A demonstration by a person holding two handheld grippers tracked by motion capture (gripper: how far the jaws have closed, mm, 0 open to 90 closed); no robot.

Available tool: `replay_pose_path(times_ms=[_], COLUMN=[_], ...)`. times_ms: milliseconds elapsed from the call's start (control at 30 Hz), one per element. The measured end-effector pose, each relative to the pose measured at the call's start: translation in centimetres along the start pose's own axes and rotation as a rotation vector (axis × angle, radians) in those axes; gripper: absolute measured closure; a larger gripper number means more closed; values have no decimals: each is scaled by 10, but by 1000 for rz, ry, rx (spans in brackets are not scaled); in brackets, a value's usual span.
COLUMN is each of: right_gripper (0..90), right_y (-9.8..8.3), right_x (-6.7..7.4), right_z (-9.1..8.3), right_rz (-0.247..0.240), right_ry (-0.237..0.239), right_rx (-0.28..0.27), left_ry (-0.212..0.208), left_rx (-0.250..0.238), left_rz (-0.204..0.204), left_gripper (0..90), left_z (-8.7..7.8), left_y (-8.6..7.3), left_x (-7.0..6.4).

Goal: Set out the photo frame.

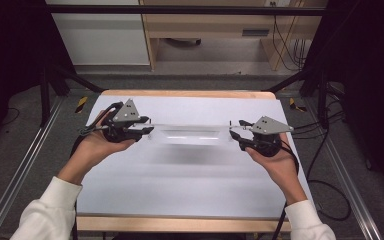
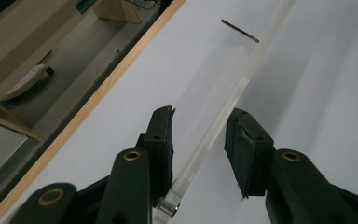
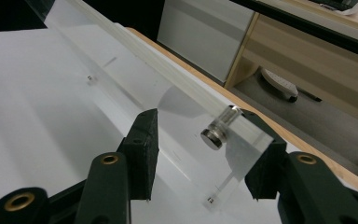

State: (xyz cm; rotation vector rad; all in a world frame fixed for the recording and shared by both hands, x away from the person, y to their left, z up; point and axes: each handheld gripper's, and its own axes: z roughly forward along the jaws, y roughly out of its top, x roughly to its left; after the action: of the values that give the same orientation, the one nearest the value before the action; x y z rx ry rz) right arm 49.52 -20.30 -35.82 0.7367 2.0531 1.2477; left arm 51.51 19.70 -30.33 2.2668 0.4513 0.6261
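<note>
Two tools, left tool (image 1: pixel 147 130) and right tool (image 1: pixel 234 131), carry a long clear acrylic panel (image 1: pixel 190 134) above the white table (image 1: pixel 180 185), each gaping around an end; clench evenly, keep it level.

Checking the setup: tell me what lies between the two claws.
A clear acrylic panel spans from the left claw to the right claw, seen in the high view.
</note>
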Motion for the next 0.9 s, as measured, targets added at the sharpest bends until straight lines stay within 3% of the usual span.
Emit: replay_pose_path(times_ms=[533,600,633,667,700,833,900], right_gripper=[525,525,525,524,524,523,523], right_y=[12,13,14,15,15,16,17], right_x=[-16,-17,-19,-20,-20,-22,-23], right_z=[10,11,12,13,13,14,15], right_rz=[25,28,29,29,29,37,37], right_ry=[6,7,8,10,10,11,12], right_rx=[11,12,17,18,18,21,22], left_ry=[-10,-10,0,0,16,57,93], left_rx=[-12,-44,-91,-91,-111,-238,-270], left_rz=[-7,-24,-47,-47,-56,-132,-150], left_gripper=[593,574,507,457,457,296,246], left_z=[8,8,6,6,5,-5,-12], left_y=[11,12,13,13,15,18,18], left_x=[23,25,26,26,26,26,24])
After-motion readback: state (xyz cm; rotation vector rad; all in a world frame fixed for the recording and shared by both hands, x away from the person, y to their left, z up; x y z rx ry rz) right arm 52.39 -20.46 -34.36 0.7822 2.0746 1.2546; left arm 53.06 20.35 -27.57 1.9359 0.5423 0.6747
